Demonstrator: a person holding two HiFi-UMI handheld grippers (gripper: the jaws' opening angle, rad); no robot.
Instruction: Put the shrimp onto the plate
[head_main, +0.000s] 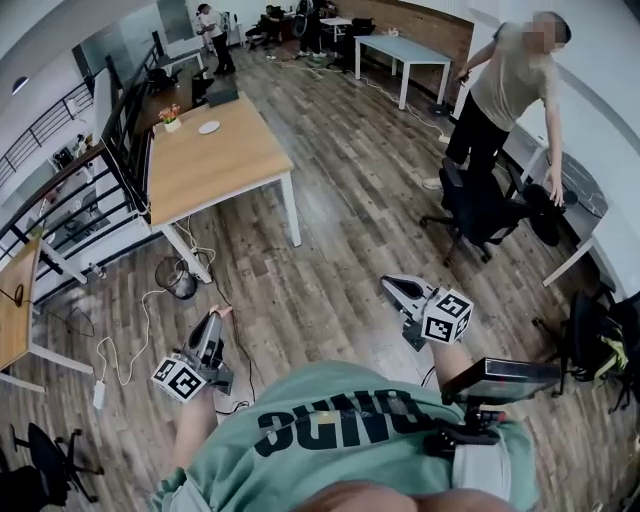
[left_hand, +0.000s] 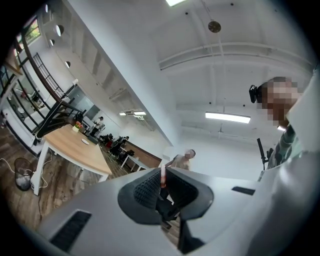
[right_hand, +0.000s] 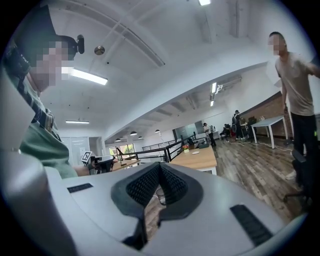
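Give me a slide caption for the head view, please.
Left gripper pinches a pink shrimp; right gripper shut, empty; plate on far table.

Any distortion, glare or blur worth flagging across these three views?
Head view: strong fisheye, the wooden table and floorboards bow. Left gripper view: black round border, ceiling light blown out, the left gripper and the pink shrimp it pinches look soft. Right gripper view: same round border, glare off the strip light.
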